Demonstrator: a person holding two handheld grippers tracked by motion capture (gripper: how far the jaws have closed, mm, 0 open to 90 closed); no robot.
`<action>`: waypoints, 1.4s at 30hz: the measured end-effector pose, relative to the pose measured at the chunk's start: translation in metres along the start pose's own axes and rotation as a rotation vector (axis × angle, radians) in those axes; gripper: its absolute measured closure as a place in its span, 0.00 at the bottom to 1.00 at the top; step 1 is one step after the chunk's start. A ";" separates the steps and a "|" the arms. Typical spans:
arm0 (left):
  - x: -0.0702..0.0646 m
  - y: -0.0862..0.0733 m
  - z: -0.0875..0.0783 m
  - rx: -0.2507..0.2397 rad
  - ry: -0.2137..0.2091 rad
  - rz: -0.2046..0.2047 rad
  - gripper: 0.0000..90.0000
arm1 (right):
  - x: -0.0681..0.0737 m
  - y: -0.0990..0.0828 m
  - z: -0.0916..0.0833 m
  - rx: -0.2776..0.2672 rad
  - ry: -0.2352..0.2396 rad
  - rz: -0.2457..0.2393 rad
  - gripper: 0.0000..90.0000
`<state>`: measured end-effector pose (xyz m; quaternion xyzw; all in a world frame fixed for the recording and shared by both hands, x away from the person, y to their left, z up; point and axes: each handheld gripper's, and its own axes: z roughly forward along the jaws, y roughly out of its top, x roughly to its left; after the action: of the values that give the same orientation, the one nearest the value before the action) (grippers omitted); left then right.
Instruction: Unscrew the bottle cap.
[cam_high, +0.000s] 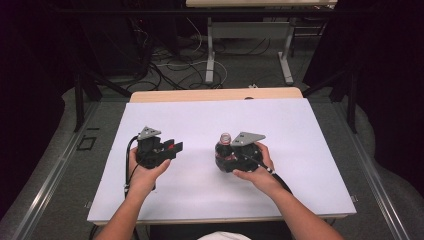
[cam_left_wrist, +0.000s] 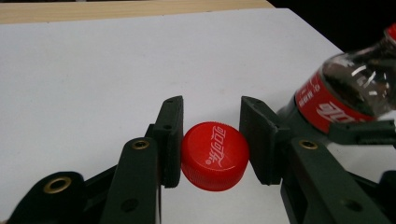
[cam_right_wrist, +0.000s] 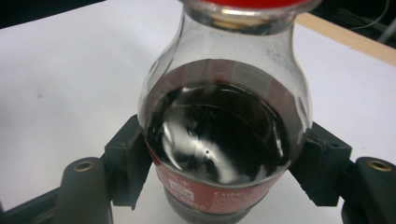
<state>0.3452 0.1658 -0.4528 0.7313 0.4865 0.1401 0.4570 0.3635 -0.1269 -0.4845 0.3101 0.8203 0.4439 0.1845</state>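
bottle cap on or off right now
Off. The red cap is clamped between the left gripper's jaws, apart from the bottle, which the right gripper holds with its neck bare.

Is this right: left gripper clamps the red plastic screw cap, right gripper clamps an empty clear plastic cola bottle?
Not quite. The clear plastic cola bottle in the right gripper holds dark liquid, as the right gripper view shows. The left gripper does clamp the red plastic screw cap.

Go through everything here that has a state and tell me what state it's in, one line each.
Bottle: uncapped, part full of dark drink, upright, gripped around its body.
Cap: off the bottle, clamped between two pads.
Left tool: shut on the cap.
Right tool: shut on the bottle.
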 end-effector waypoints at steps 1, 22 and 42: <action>0.001 0.000 -0.001 0.008 -0.001 0.010 0.68 | -0.003 0.003 0.000 -0.005 -0.004 0.003 0.33; 0.007 -0.001 -0.001 -0.015 -0.002 -0.024 0.68 | -0.048 0.048 0.044 0.010 -0.119 0.082 0.33; 0.012 -0.002 -0.001 -0.014 0.002 -0.039 0.68 | -0.053 0.030 0.093 0.055 -0.178 0.143 0.33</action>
<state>0.3493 0.1766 -0.4571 0.7184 0.5002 0.1353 0.4640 0.4663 -0.0932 -0.5081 0.4112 0.7882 0.4037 0.2159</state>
